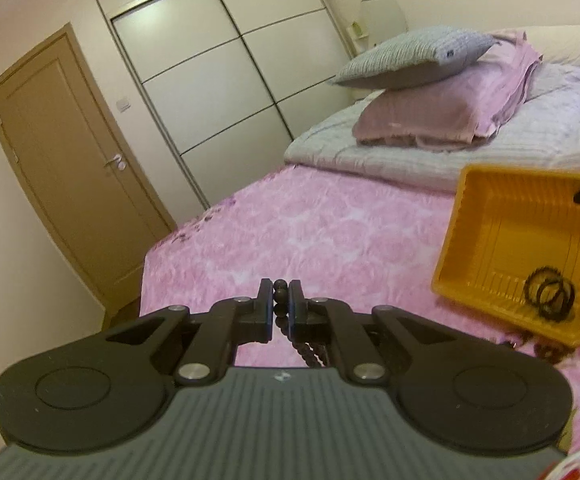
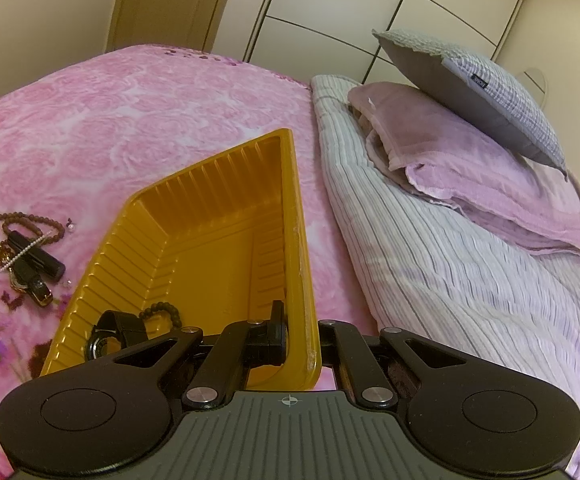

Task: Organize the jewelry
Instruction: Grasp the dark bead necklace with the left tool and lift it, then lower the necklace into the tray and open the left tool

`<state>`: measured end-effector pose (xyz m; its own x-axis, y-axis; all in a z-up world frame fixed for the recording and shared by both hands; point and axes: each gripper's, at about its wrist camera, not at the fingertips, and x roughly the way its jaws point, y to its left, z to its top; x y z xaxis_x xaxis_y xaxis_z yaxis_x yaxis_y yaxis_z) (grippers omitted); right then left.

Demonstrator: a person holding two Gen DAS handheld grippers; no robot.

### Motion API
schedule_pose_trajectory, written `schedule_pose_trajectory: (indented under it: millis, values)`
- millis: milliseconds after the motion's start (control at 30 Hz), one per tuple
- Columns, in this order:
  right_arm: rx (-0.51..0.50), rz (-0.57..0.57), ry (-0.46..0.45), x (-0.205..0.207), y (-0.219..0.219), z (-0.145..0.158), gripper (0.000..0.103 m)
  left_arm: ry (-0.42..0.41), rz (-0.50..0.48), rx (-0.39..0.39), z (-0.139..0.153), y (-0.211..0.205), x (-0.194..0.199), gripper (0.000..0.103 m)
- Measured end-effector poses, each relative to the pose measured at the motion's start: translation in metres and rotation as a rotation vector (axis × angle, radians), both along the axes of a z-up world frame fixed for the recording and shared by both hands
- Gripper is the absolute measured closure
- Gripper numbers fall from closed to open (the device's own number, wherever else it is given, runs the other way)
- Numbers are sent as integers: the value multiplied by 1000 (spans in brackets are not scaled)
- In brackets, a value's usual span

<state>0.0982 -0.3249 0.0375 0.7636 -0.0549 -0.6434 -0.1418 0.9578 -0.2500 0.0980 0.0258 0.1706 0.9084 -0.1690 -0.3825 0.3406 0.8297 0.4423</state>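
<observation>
Dangling from the left gripper (image 1: 280, 306), a dark bead strand (image 1: 281, 300) is pinched between jaws closed almost fully on it, its loose end hanging below the fingers above the pink bedspread (image 1: 310, 232). The right gripper (image 2: 298, 336) has its jaws clamped on the near rim of the orange tray (image 2: 209, 240), one finger inside the wall and one outside. Inside the tray, at its near corner, lie a black wristwatch (image 2: 109, 334) and a beaded bracelet (image 2: 161, 312). On the bedspread just beyond the tray's left side sits a heap of more jewelry (image 2: 17, 248): bead necklaces, a pearl strand and dark cases. Toward the head of the bed, a folded lilac blanket (image 2: 470, 184) carries a grey cushion (image 2: 482, 96).
</observation>
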Motion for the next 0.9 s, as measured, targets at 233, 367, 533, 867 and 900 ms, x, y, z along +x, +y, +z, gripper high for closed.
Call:
schedule_pose_trajectory:
  millis: [233, 367, 533, 867, 900]
  values:
    - [-6, 8, -3, 3, 2, 3, 99, -39, -61, -19, 38, -14, 9, 97]
    - [-6, 9, -3, 3, 2, 4, 99, -61, -96, -40, 60, -26, 14, 97]
    - [-7, 9, -2, 4, 2, 4, 99, -92, -162, -71, 87, -54, 23, 97]
    - [-2, 9, -3, 5, 1, 3, 99, -162, -317, -123, 140, -124, 29, 97]
    - [-3, 9, -2, 5, 1, 3, 99, -167, -329, -130, 144, -130, 29, 97]
